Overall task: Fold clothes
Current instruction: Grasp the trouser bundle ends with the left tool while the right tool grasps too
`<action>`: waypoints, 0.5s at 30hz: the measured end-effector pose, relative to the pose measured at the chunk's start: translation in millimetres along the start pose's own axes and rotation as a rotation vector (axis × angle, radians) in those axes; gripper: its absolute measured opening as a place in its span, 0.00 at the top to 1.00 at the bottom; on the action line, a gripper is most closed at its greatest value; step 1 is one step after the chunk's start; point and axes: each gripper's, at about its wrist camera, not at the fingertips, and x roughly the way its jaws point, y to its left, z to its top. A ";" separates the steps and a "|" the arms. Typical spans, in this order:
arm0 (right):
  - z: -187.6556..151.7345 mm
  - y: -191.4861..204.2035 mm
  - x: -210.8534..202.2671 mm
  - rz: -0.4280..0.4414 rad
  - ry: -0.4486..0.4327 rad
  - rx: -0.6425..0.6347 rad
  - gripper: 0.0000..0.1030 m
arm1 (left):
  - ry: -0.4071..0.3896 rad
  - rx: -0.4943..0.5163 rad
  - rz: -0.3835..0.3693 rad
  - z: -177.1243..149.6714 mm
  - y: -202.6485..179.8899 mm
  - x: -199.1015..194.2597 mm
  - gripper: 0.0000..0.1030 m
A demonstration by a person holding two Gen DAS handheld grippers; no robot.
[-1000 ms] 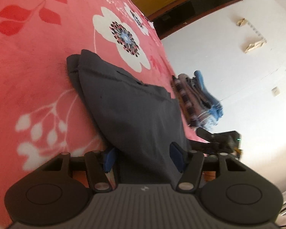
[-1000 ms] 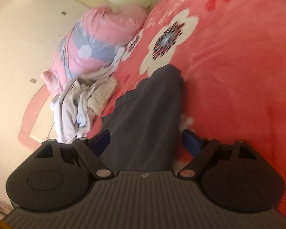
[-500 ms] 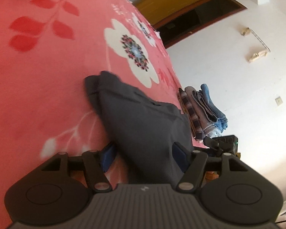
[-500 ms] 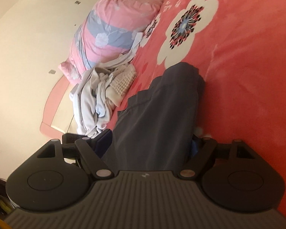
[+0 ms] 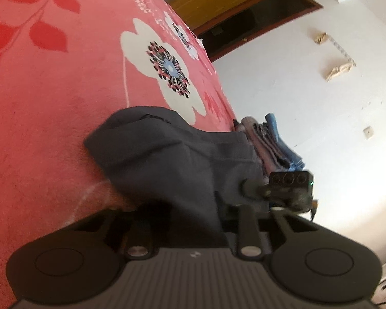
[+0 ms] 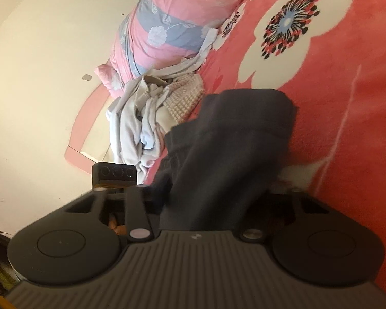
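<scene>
Dark grey cloth fills the middle of your left wrist view: the garment (image 5: 177,159) lies bunched on the red floral blanket (image 5: 51,108), its far end folded over near a white flower print. Your left gripper (image 5: 193,221) has its jaws drawn in tight on the near edge of that cloth, which runs down between them and hides the fingertips. Beyond the garment a stack of folded clothes (image 5: 272,141) sits at the edge of the bed, and the right gripper's camera block (image 5: 290,180) shows just beside the fabric.

From your right wrist view, the same garment (image 6: 234,144) rises from the blanket (image 6: 352,118) and drops into your right gripper (image 6: 208,216), whose jaws are pressed together on it. To the left lies a heap of pale unfolded laundry (image 6: 146,118), with a pink and grey rolled quilt (image 6: 172,25) behind it.
</scene>
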 end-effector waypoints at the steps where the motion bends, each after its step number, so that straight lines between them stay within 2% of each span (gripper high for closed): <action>1: -1.3 0.6 1.0 -0.005 -0.005 -0.005 0.75 | -0.007 -0.004 -0.017 -0.3 0.7 -0.8 0.82; 3: -3.1 5.3 0.8 -0.015 -0.023 -0.019 0.82 | -0.016 -0.003 -0.042 0.0 -1.7 -2.3 0.84; 5: -5.4 14.5 -3.8 -0.014 -0.052 -0.043 0.83 | -0.030 -0.004 -0.080 0.9 -5.7 -6.2 0.84; 10: -9.1 45.2 -22.3 0.011 -0.136 -0.090 0.85 | -0.065 0.013 -0.155 5.9 -29.1 -17.2 0.85; 15: -17.0 75.8 -47.8 0.052 -0.246 -0.124 0.85 | -0.089 0.087 -0.203 13.7 -70.6 -26.2 0.85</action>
